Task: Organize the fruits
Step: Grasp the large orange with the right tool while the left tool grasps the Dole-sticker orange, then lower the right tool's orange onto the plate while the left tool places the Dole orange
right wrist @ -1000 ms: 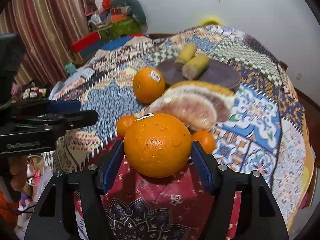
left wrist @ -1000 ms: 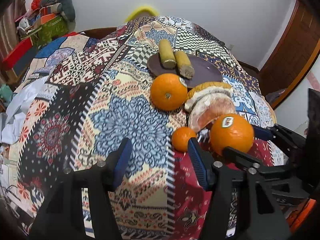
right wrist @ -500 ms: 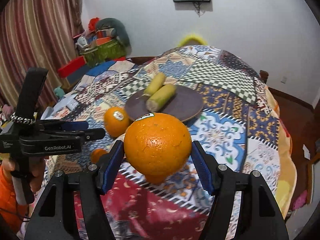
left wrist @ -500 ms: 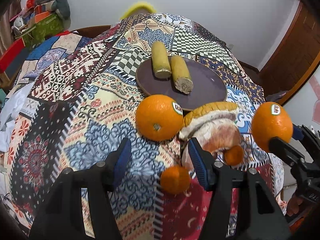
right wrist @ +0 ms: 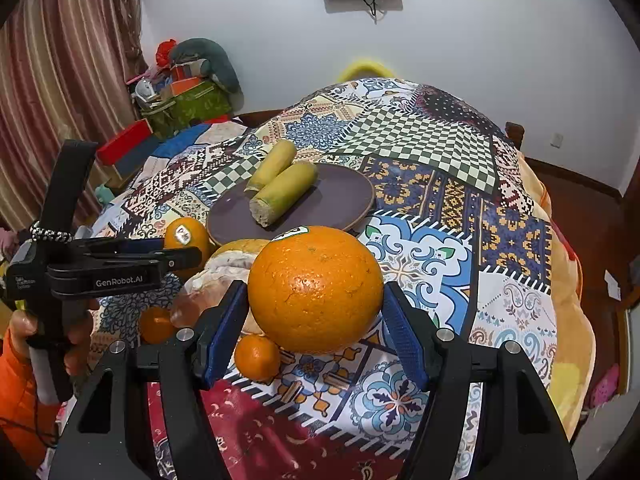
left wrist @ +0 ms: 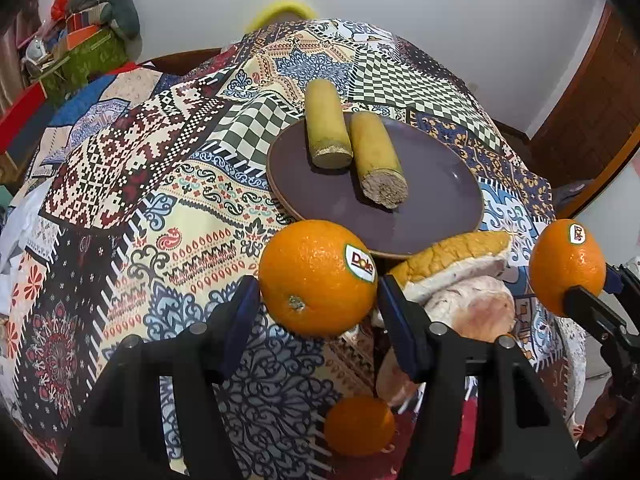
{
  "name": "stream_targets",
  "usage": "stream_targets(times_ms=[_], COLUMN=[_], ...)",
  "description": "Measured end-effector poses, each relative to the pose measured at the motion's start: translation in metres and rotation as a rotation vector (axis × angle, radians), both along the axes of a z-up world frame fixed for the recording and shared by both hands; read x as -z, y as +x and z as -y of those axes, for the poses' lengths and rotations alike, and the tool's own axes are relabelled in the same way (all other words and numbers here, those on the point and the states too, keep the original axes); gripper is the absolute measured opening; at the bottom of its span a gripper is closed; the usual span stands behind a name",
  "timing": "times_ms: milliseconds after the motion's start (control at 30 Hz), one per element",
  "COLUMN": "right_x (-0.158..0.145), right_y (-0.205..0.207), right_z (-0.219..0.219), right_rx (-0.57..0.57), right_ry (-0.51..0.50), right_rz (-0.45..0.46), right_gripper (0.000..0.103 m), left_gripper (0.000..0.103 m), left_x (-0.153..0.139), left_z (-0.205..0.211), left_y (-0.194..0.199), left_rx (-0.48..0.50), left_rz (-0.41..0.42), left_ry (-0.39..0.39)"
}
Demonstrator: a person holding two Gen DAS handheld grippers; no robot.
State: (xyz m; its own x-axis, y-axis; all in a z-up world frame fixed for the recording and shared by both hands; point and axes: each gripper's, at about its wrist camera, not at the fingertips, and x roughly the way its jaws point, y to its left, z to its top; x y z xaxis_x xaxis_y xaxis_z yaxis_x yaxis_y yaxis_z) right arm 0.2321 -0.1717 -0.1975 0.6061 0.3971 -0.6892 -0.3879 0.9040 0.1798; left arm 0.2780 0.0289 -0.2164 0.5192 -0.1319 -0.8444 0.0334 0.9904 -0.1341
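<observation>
My right gripper [right wrist: 316,320] is shut on a large orange [right wrist: 315,289] and holds it above the patchwork cloth; it also shows at the right of the left wrist view [left wrist: 567,267]. My left gripper [left wrist: 318,308] is open around a second Dole-stickered orange [left wrist: 317,277] that rests on the cloth; its pads stand beside the fruit. Behind lies a dark purple plate [left wrist: 432,196] with two yellow-green stalk pieces [left wrist: 326,124]. Peeled pomelo pieces [left wrist: 464,276] lie right of the orange. A small tangerine [left wrist: 359,426] lies below my left gripper, another [right wrist: 257,356] under the right.
A patchwork quilt [right wrist: 516,240] covers the rounded surface and drops away at the right edge. Boxes and clutter [right wrist: 184,96] stand at the far left by a curtain. A wooden door [left wrist: 592,92] is at the right.
My right gripper lifted its orange off the cloth and carried it toward the plate. My left gripper moved forward, and its fingers now straddle the second orange.
</observation>
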Motion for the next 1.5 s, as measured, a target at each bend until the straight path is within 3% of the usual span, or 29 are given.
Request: stream_targets(times_ms=[433,700,1000,1500], right_x=[0.001,-0.007,-0.018,-0.008], right_y=[0.011,0.025,0.052,0.102], right_z=[0.006,0.007,-0.004,-0.031], right_rx=[0.017,0.032,0.027,0.002], right_ry=[0.010,0.011,0.016,-0.012], right_rz=[0.001,0.028,0.073,0.065], right_gripper=[0.065,0.065,0.065,0.065], left_gripper=[0.060,0.059,0.059,0.059], left_x=[0.002,-0.019,-0.036,-0.029], left_z=[-0.005,-0.006,-0.006,0.000], left_y=[0.003,-0.002,0.016,0.054], left_rx=[0.004,0.005,0.003,0.022], left_rz=[0.036,0.098,0.142,0.141], left_ry=[0.003,0.010,-0.012,-0.007])
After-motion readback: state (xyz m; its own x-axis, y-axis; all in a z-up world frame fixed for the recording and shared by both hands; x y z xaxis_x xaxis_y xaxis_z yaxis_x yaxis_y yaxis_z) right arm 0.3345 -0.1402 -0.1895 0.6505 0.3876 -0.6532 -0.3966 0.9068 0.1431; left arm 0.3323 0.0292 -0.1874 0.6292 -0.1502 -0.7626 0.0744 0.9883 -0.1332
